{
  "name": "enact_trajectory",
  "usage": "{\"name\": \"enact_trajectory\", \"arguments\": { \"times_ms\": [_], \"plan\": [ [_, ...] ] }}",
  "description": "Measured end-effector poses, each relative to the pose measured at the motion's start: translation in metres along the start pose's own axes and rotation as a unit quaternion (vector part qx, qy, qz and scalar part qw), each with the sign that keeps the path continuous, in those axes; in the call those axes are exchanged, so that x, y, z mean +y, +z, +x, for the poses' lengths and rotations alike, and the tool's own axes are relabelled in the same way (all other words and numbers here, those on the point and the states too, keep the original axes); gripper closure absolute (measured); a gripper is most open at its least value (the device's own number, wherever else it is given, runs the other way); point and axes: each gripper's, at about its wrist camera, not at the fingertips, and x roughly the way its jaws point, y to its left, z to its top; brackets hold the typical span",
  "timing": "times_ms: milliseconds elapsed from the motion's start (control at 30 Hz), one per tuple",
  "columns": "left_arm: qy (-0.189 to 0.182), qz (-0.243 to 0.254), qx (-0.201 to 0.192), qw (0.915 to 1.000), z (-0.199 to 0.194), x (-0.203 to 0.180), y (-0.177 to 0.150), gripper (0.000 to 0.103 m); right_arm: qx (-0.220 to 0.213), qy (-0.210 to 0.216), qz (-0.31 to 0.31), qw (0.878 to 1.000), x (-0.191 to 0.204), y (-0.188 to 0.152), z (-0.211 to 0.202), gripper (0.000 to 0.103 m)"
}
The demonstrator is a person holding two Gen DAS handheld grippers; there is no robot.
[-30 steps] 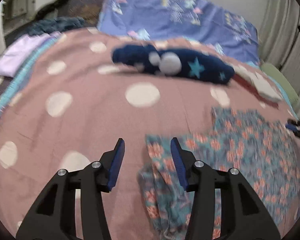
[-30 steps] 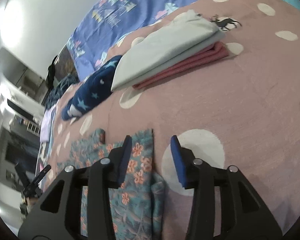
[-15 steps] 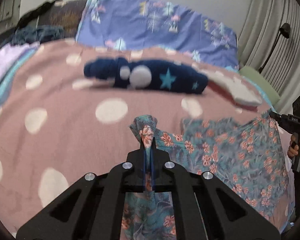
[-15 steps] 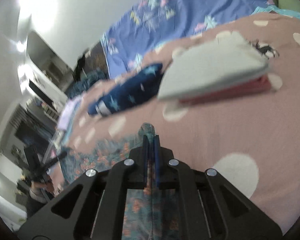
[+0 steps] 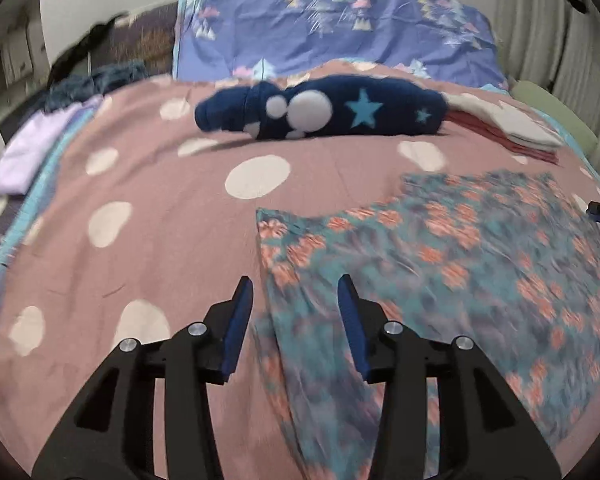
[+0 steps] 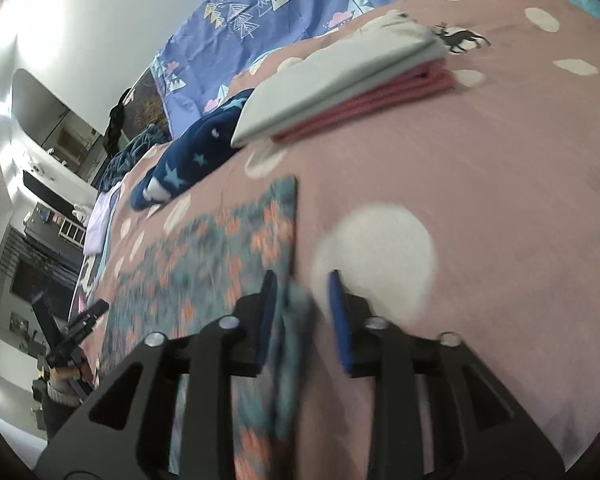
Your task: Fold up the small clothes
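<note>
Both jaws just opened. I see floral garment [image 5: 440, 256] flat between left gripper [image 5: 296, 312] pads, ungripped. Right gripper [image 6: 304, 304] straddles its edge.

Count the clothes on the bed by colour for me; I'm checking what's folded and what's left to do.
Floral teal and orange, spread flat: 1
Navy with stars, bundled: 1
Pale grey-white, folded, top of the stack: 1
Red, folded, under the pale one: 1
Lilac, at the bed's edge: 1
Total: 5
</note>
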Motion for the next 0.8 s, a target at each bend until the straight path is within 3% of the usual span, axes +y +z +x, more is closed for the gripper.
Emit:
{"name": "enact_trajectory", "arguments": {
  "times_ms": [67, 100, 200, 267, 400, 533, 633, 800],
  "plan": [
    [-0.029, 0.002, -0.019, 0.9994, -0.025, -0.019, -0.005, 0.059, 0.005, 0.008, -0.004, 1.000, -0.005, -0.014, -0.012, 0.072],
    [-0.061, 0.008, -0.028, 0.9977, -0.039, -0.038, -0.007, 0.058, 0.009, 0.010, -0.006, 1.000, -0.007, -0.019, -0.015, 0.072],
    [-0.114, 0.062, -0.032, 0.9910, -0.060, -0.099, -0.013, 0.052, 0.014, 0.017, -0.010, 1.000, -0.010, -0.029, -0.018, 0.072],
    [-0.144, 0.120, -0.029, 0.9818, -0.070, -0.157, -0.023, 0.042, 0.011, 0.029, -0.002, 1.000, -0.011, -0.030, -0.018, 0.072],
    [-0.210, 0.223, -0.022, 0.9517, -0.079, -0.266, -0.051, 0.041, 0.011, 0.054, 0.000, 0.999, -0.013, -0.029, -0.018, 0.072],
    [-0.213, 0.291, -0.008, 0.9326, -0.073, -0.338, -0.067, 0.038, 0.029, 0.058, -0.019, 0.998, -0.001, -0.005, -0.002, 0.068],
    [-0.190, 0.327, -0.011, 0.9255, -0.066, -0.374, -0.072, 0.036, 0.029, 0.052, -0.020, 0.998, 0.003, 0.012, 0.010, 0.067],
    [-0.173, 0.333, -0.005, 0.9271, -0.057, -0.387, -0.075, 0.036, 0.017, 0.058, -0.039, 0.997, -0.007, -0.002, 0.017, 0.068]
  ]
}}
